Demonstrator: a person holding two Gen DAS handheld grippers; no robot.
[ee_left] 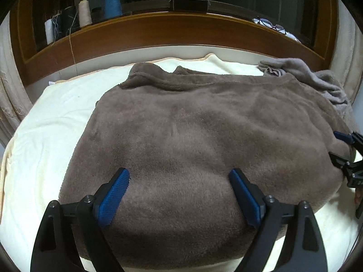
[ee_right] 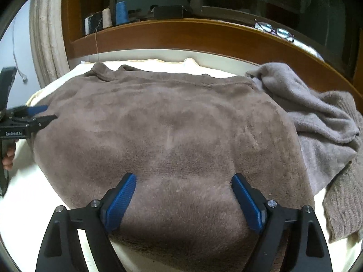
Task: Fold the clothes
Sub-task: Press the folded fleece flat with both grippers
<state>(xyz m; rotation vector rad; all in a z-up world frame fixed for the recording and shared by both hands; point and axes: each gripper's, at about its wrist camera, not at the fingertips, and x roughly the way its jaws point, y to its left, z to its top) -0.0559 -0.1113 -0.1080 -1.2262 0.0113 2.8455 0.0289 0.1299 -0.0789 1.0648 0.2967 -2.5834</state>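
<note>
- The left gripper [ee_left: 179,174] is standing with its jaws spread wide, the blue pads [ee_left: 114,195] hanging just above the near part of the brown fleece garment [ee_left: 204,136], nothing pinched between them.
- The right gripper [ee_right: 183,179] is doing the same, jaws splayed wide and released, its blue pads [ee_right: 121,199] hovering over the near edge of that same fleece garment [ee_right: 170,136] with no cloth caught in them.
- In the right wrist view, the left gripper [ee_right: 34,117] is showing at the fleece's left edge, and the person's fingers [ee_right: 9,156] are wrapping its handle.
- The fleece garment is lying folded and mostly flat in the middle of a cream blanket [ee_left: 50,136], its collar end pointing away from the grippers.
- A grey knit garment [ee_right: 322,117] is lying crumpled against the fleece's far right side, partly draping off towards the near right.
- Beyond the fleece, a wooden ledge [ee_left: 158,27] is running across the background.
- On that ledge, up and to the left of the fleece, thread cones [ee_left: 85,14] are standing, a tall blue one [ee_left: 112,2] among them.
- To the fleece's far right on the same ledge, a pair of glasses [ee_right: 274,30] is resting.
</note>
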